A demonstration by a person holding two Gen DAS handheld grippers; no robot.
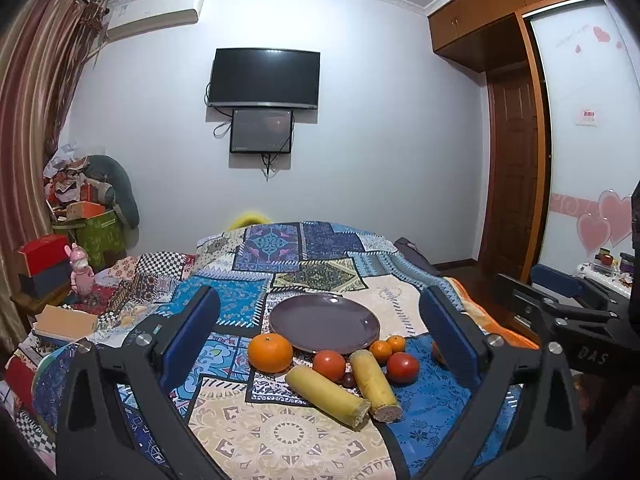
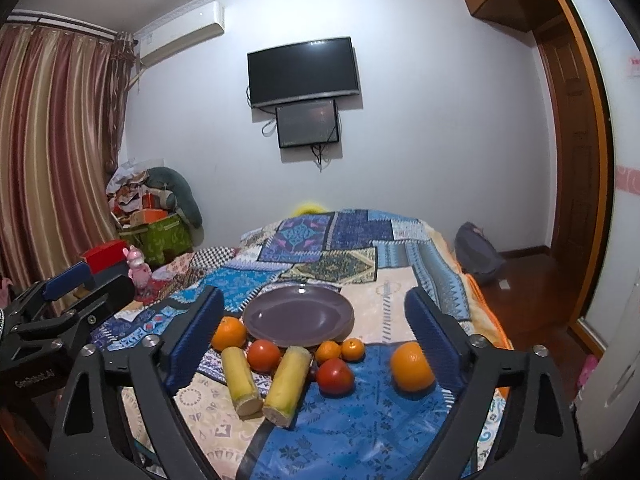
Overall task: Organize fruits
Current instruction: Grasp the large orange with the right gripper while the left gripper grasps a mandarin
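The bed (image 1: 280,440) under me is spread with a patchwork quilt (image 2: 320,248), and everything I am sorting lies on it. My left gripper (image 1: 320,336) has its jaws standing wide apart with nothing pressed between the blue pads; the fruit pile only shows through the gap, farther along the bed. My right gripper (image 2: 316,332) is likewise open, its jaws wide and gripping nothing, though a big orange (image 2: 412,366) sits just beside the inner face of its right-hand pad; I cannot tell whether the two touch. The purple plate (image 2: 298,316) rests flat on the quilt beyond the fruit and has nothing in it. Just in front of the plate lie two yellow corn-like cobs (image 2: 264,384), side by side, their cut ends toward me. A second large orange (image 1: 270,352) sits at the plate's near left rim. One red tomato (image 1: 329,365) sits between the tops of the two cobs, and another tomato (image 1: 403,367) lies to the right of them. Two small tangerines (image 2: 340,350) sit together at the plate's near right edge. A small dark fruit (image 1: 349,379) is tucked between the cobs, too hidden for me to name.
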